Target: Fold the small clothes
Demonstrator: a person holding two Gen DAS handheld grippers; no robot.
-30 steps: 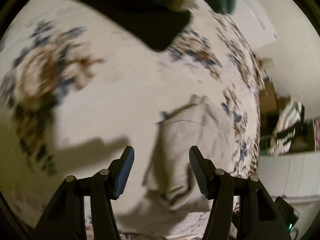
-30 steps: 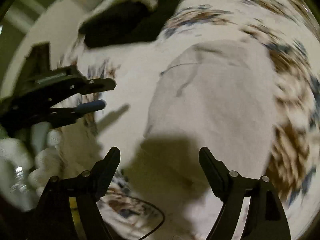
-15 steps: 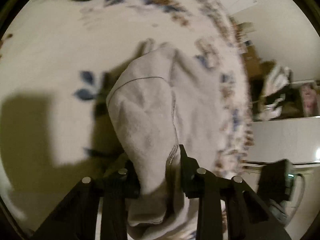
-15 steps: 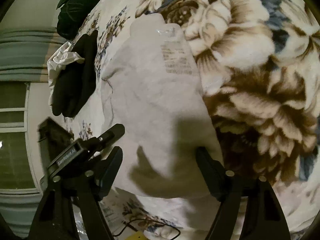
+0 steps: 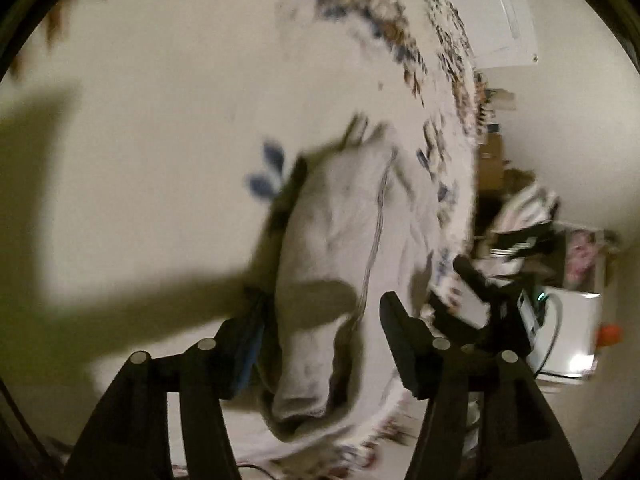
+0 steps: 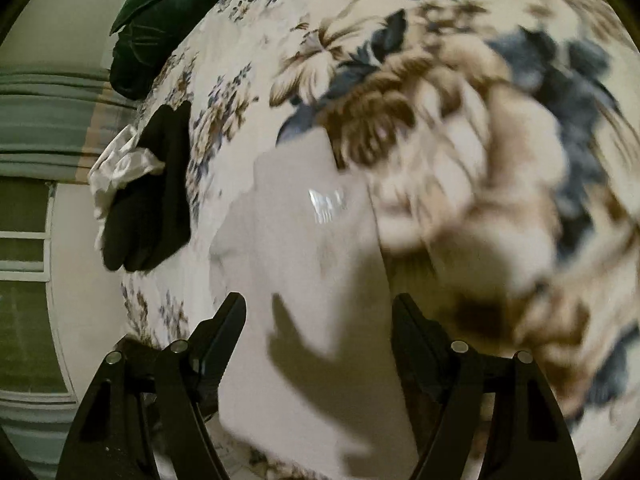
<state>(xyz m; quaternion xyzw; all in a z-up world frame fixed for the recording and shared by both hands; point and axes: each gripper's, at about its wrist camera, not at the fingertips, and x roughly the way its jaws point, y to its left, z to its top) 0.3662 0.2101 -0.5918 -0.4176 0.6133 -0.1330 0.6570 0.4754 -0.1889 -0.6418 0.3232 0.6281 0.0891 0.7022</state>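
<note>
A small pale grey garment (image 5: 332, 256) lies folded on a floral blanket (image 5: 168, 128). In the left wrist view its near end bunches between the fingers of my left gripper (image 5: 320, 340), whose jaws stand apart with the cloth lying loose between them. The right gripper (image 5: 472, 300) shows at the garment's right side. In the right wrist view the garment (image 6: 304, 280) lies flat, with a shiny label near its far end. My right gripper (image 6: 318, 340) hovers over its near part, open and empty.
A black garment (image 6: 152, 196) with a white patterned cloth (image 6: 116, 168) lies at the blanket's far left edge, a dark green cushion (image 6: 160, 16) beyond it. The bed edge (image 5: 464, 184) drops off right of the garment, with room clutter and a white unit (image 5: 568, 328) beyond.
My left gripper had closed on the garment's edge half a second ago; its jaws now stand apart. The right gripper has shifted slightly over the flat garment, still open.
</note>
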